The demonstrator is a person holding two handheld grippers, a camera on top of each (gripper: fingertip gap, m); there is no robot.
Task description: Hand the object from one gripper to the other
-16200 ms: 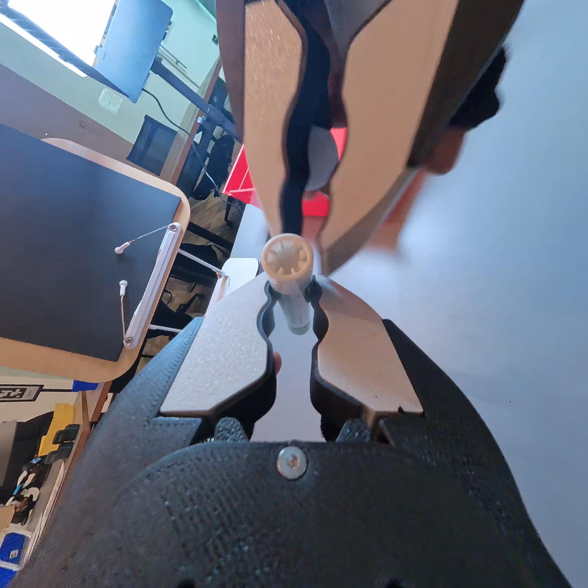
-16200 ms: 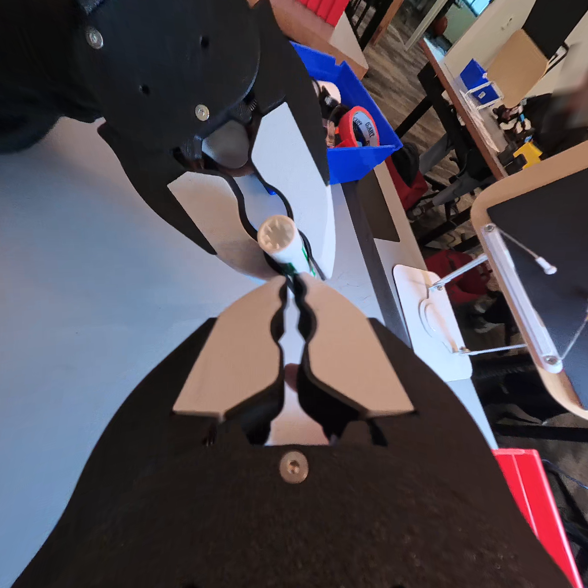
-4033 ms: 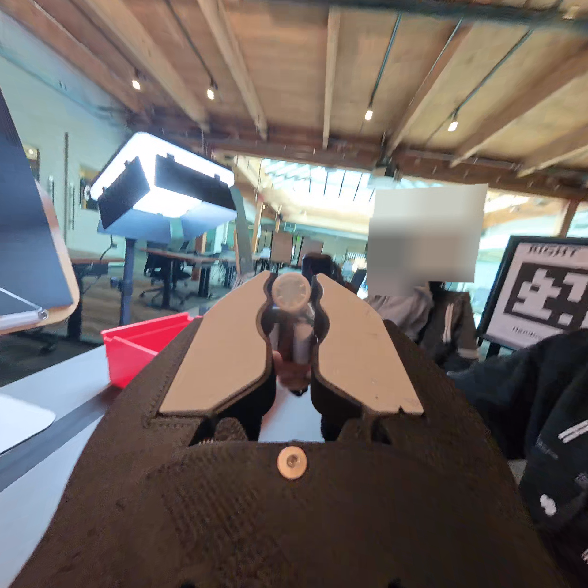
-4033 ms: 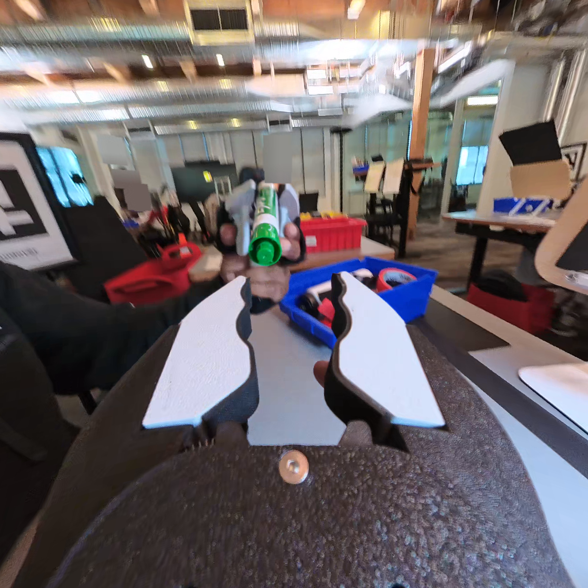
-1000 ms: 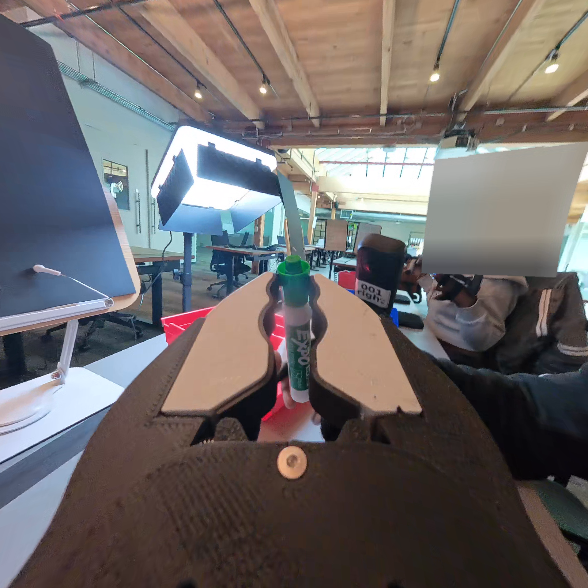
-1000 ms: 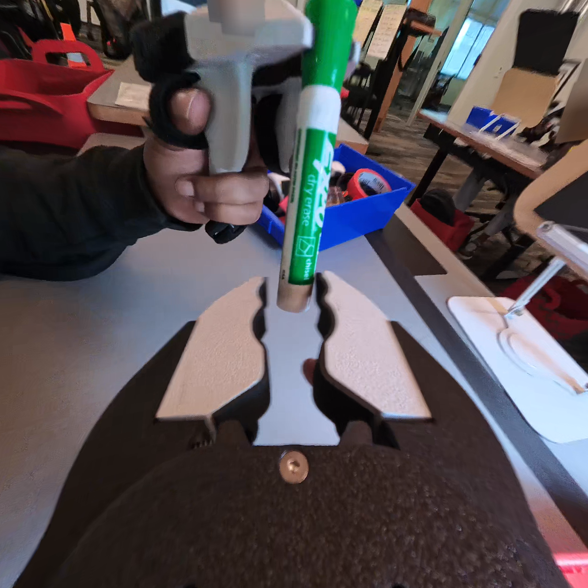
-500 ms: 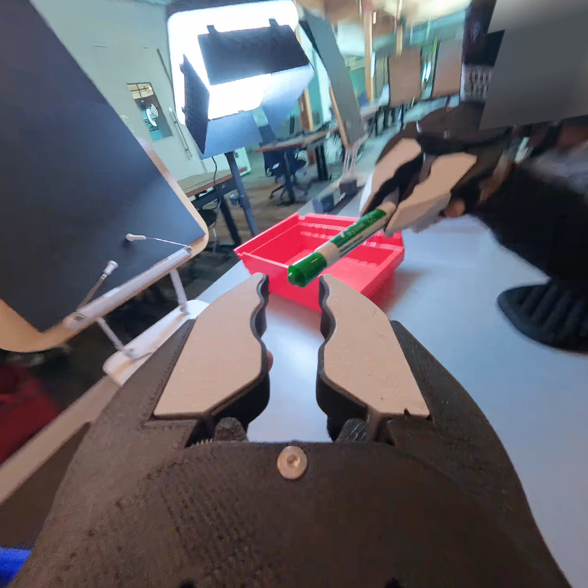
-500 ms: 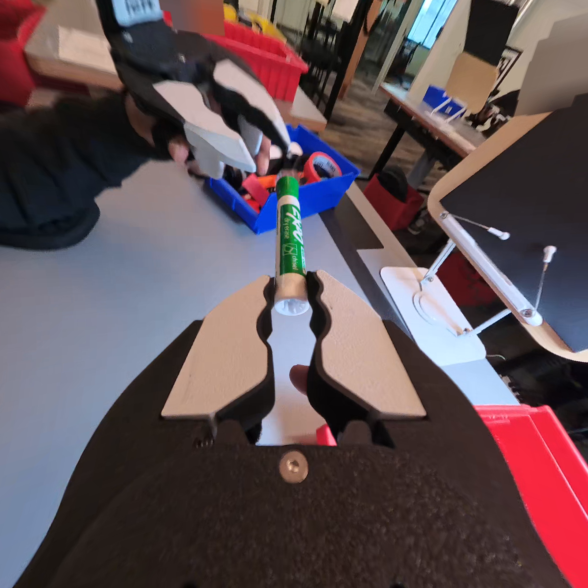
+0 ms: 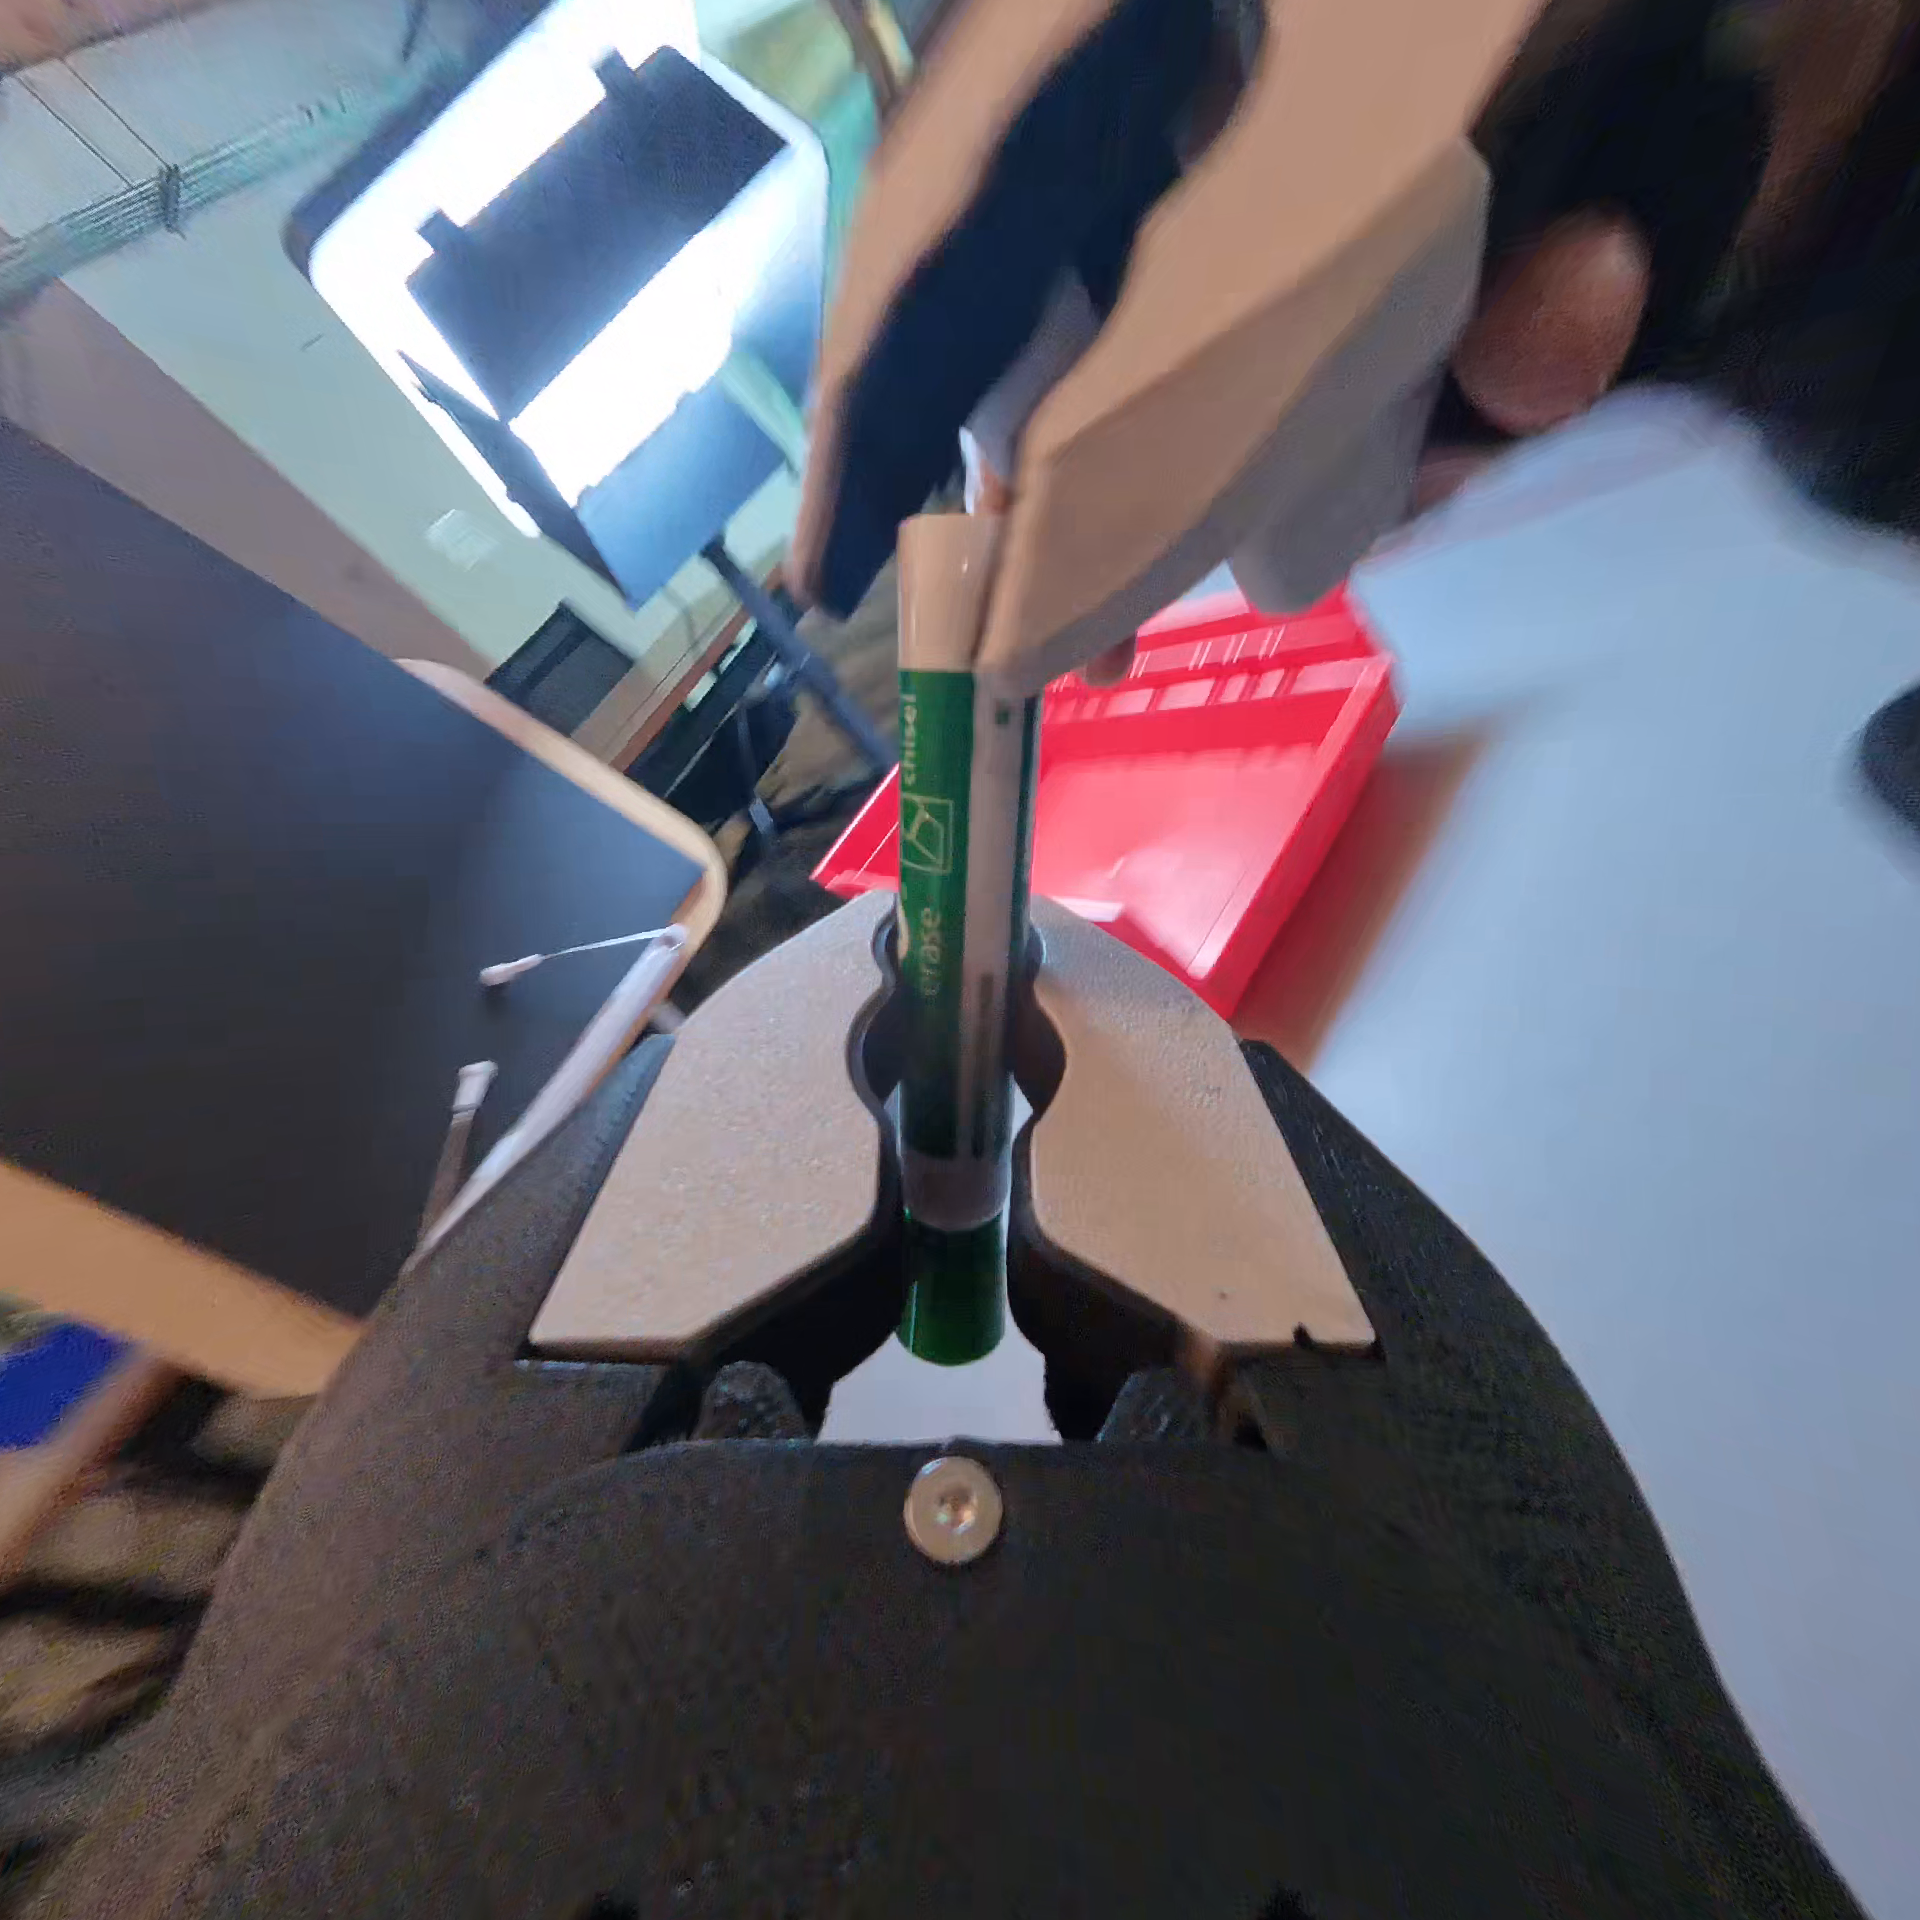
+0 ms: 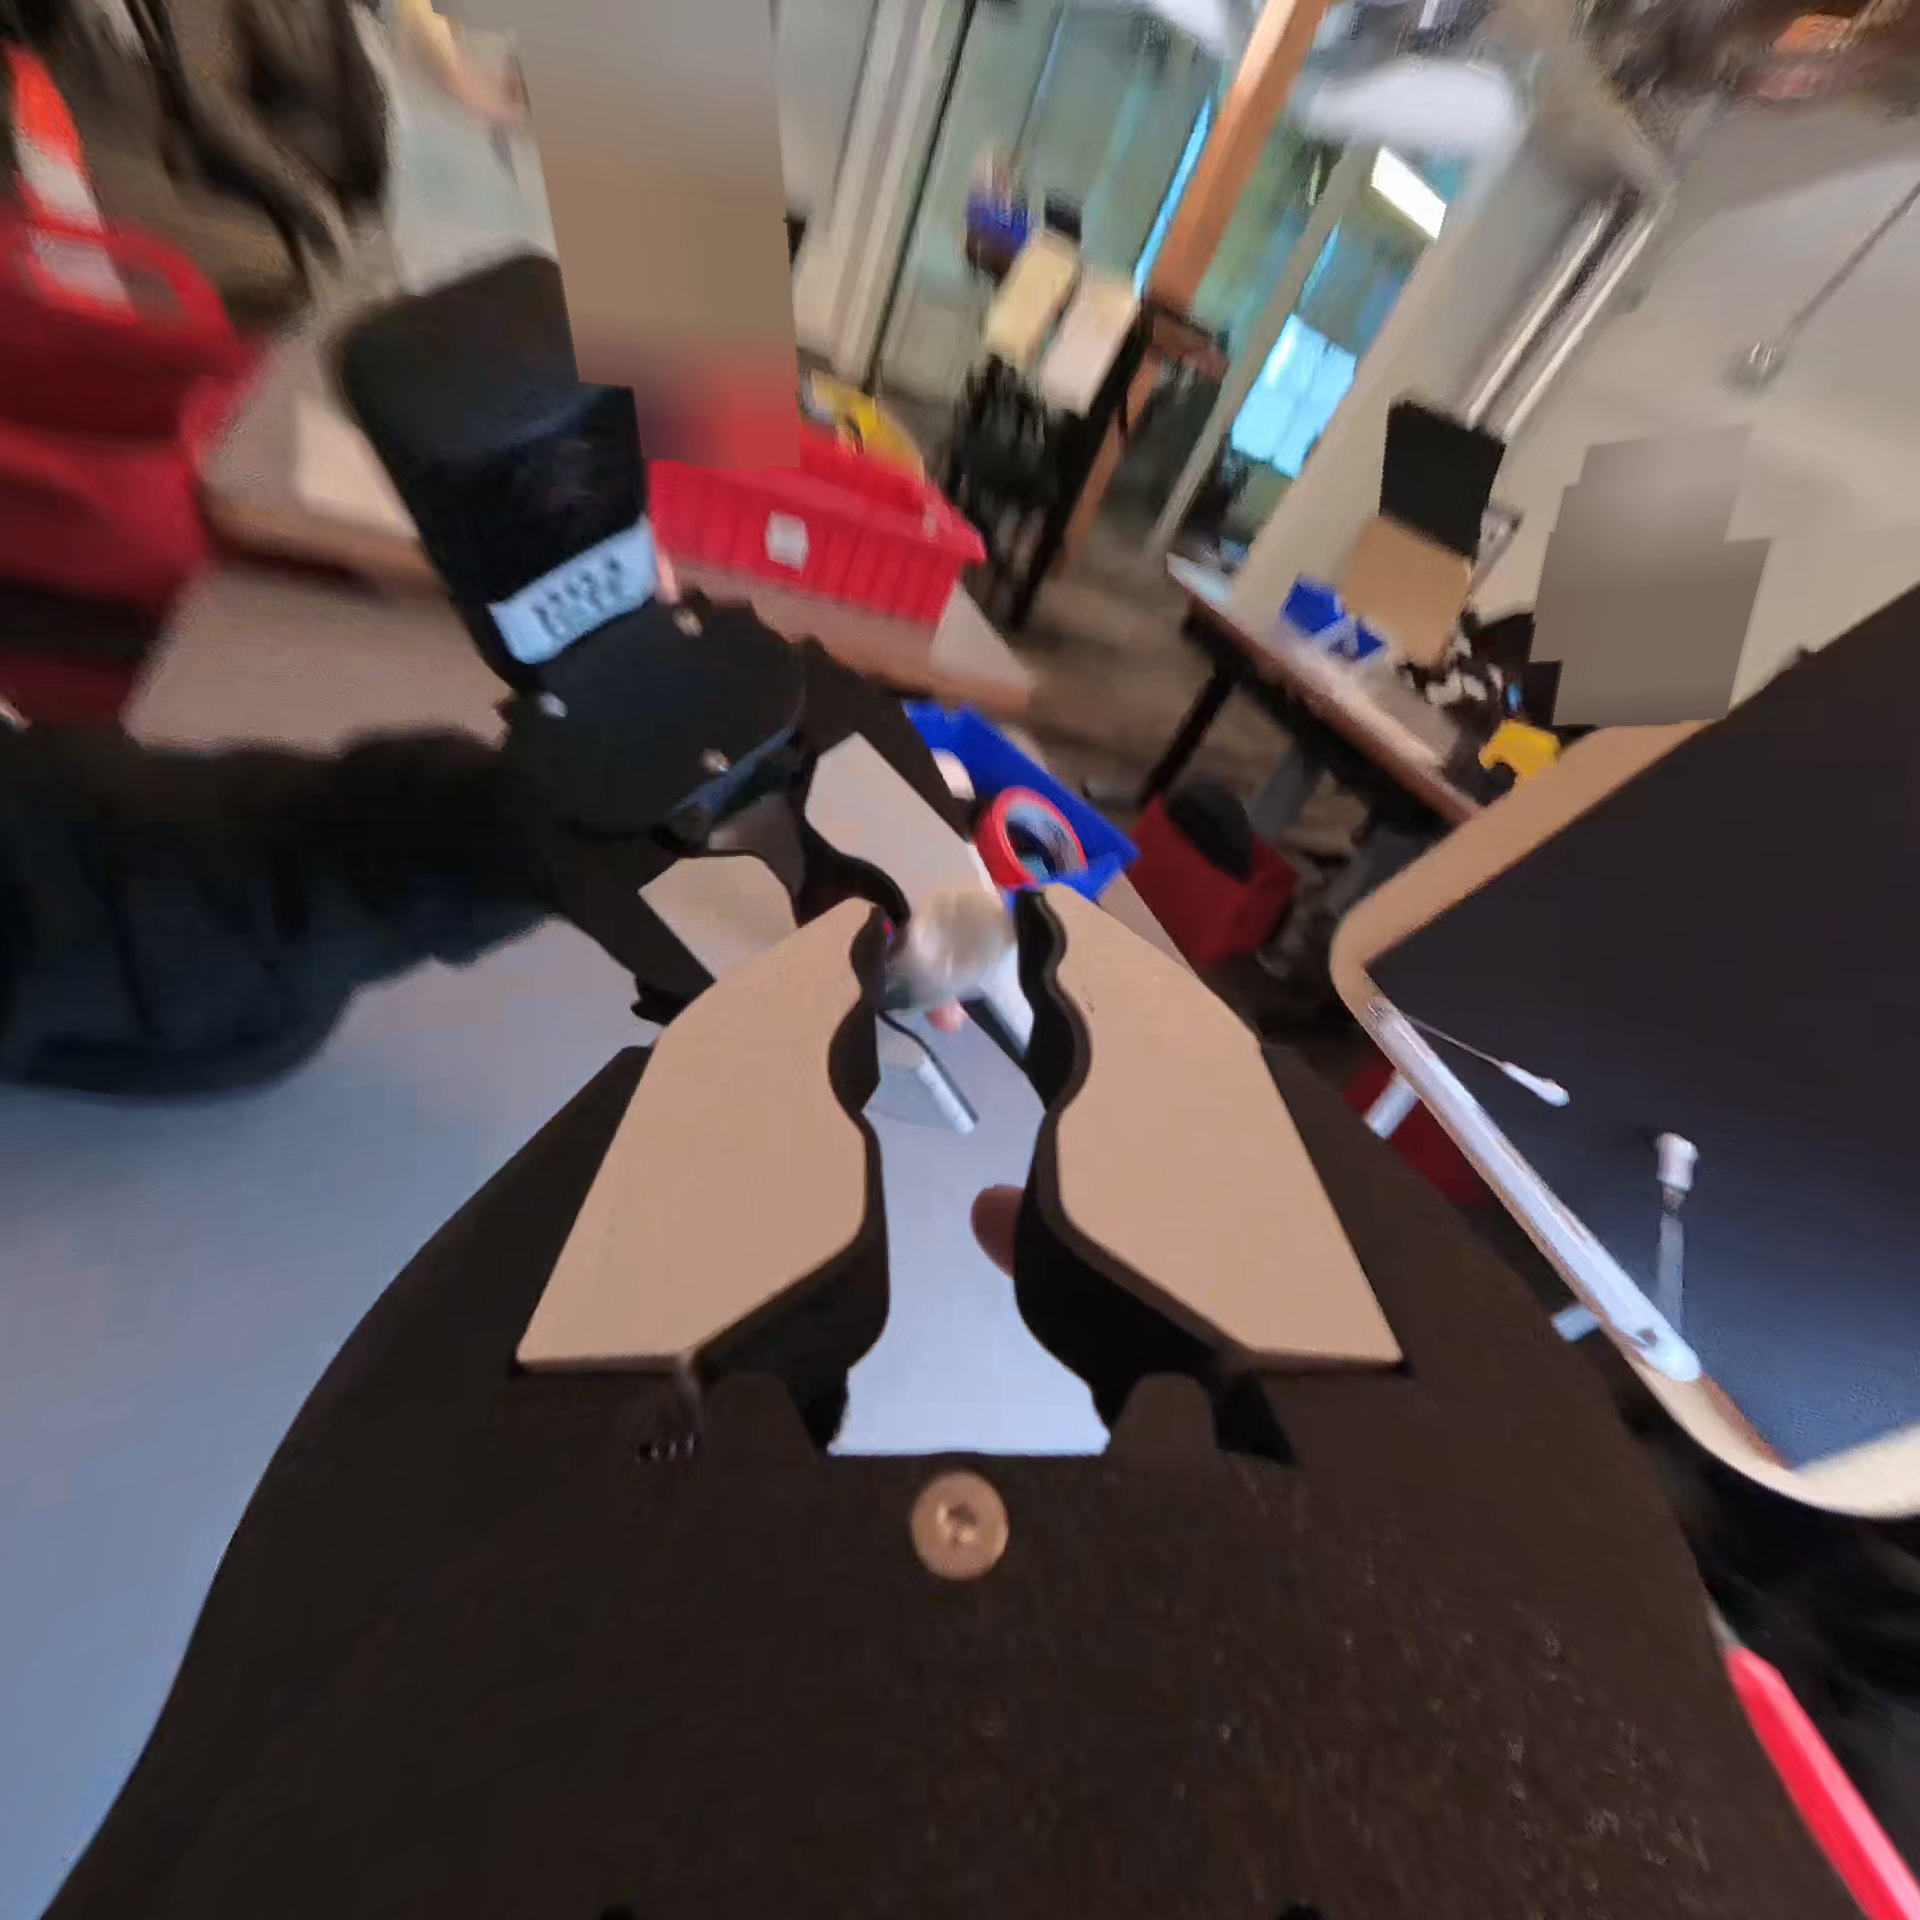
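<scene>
The left gripper [image 9: 956,1023] grips the green marker [image 9: 954,997]; the right gripper [image 10: 948,956] stands open at its far end. The red tray [image 9: 1226,790] on the bench [image 9: 1621,935] looks empty; the blue bin [image 10: 1023,790] holds a tape roll [image 10: 1023,836].

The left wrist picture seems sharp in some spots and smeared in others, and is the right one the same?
Left wrist view: the green marker and left gripper are crisp; the right gripper above is motion-smeared. Right wrist view: the right gripper is sharp, the room and marker end blurred. Both bend straight edges.
</scene>
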